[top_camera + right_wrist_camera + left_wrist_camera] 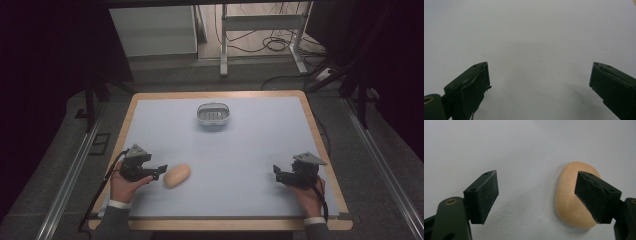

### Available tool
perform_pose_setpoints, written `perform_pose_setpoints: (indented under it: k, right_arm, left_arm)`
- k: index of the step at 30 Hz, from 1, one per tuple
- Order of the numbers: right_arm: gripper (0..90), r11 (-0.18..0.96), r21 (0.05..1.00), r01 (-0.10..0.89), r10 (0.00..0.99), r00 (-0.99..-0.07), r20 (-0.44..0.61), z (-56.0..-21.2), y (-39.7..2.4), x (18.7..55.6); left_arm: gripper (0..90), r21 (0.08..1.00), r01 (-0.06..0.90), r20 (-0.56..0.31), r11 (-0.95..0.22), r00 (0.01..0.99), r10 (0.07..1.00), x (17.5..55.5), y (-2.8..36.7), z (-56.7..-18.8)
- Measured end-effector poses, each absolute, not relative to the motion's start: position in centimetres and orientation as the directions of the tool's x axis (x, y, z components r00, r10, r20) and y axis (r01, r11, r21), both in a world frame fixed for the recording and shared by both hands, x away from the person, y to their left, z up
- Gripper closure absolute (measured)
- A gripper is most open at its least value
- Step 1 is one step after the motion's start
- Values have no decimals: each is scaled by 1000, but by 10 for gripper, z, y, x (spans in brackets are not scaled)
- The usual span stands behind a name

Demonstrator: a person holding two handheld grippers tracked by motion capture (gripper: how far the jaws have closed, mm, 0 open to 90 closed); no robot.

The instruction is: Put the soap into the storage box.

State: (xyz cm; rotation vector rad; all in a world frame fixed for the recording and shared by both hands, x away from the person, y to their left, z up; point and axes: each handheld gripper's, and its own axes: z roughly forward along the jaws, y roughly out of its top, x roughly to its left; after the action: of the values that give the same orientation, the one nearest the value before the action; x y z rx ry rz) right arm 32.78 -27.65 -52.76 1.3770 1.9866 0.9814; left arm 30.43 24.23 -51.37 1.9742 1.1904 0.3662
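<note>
Bread roll (570,195) lies on the table (250,150), partly hidden behind one jaw of the left gripper (536,195). Both left and right gripper (540,82) gape wide, holding nothing. No readable writing anywhere.

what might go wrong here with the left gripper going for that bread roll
1. In the left gripper view the bread roll sits off-centre, behind one of the open left gripper fingers; closing now would likely nudge it, not grasp it.
2. The roll looks soft, so a hard squeeze may dent it.
3. The basket stands far across the table, so a loose hold could drop it.
</note>
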Motion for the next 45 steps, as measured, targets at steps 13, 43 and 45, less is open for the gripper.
perform_pose_setpoints:
  k: [13, 43, 45]
  right_arm:
    - [92, 223, 821, 526, 930, -367, -17, -527, -278, 325]
    - [96, 242, 831, 501, 930, -364, -52, -528, -276, 321]
    - [96, 239, 832, 500, 930, -364, -49, -528, -276, 321]
  left_arm:
    - [217, 745, 621, -130, -244, 494, 860, 295, 247, -511]
    - [212, 686, 634, -24, -358, 511, 859, 294, 245, -483]
    - [210, 677, 630, -16, -381, 530, 848, 294, 243, -480]
